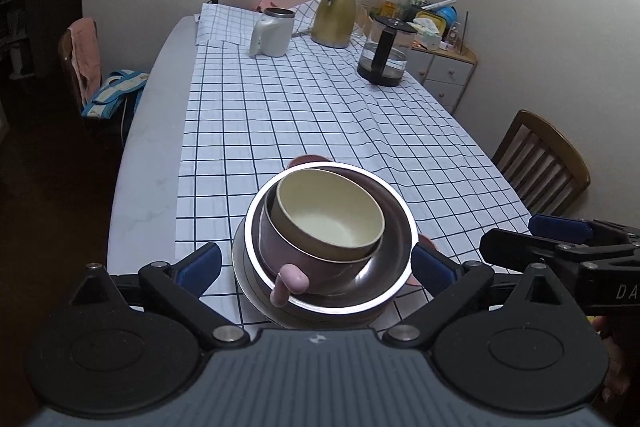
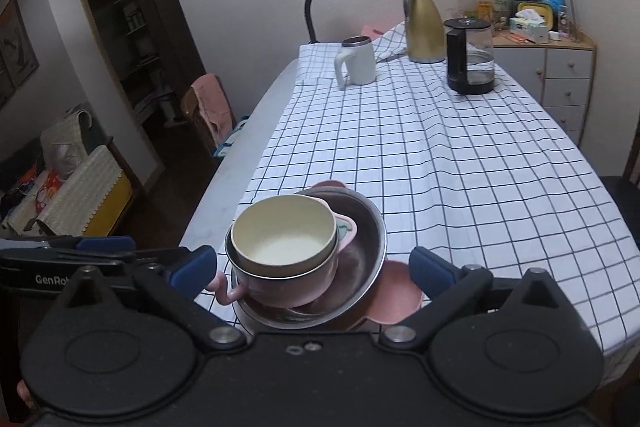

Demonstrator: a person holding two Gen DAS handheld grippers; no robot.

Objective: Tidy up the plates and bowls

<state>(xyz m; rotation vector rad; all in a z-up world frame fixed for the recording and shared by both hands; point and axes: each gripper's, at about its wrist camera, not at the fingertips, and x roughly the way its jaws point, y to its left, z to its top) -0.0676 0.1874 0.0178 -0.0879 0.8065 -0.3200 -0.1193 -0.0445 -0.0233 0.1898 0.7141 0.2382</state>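
Left gripper [image 1: 316, 265] has its jaws wide apart, empty, with the stack [image 1: 328, 247] dead ahead and centred between the tips, sitting close at the near edge of the tabletop [image 1: 320, 99]. Neither pad touches it. Stack reads bottom up: pink plate [image 2: 400, 291] peeking out at the right, steel bowl [image 1: 396, 227] with a bright rim, pink mug [image 2: 288, 287] with a handle sticking out front-left, cream bowl [image 1: 328, 215] nested in the mug. Mug and cream bowl tilt and sit off-centre in the steel bowl, toward the left side. The stack is round, so no long axis; only the mug handle breaks the symmetry. Right gripper [image 2: 314, 269] also has jaws fully apart, holding nothing, stack straight ahead between the tips; its right tip hangs just over the pink plate's rim. Both grippers look about equally near, side by side, left one's arm visible at the right view's left edge.
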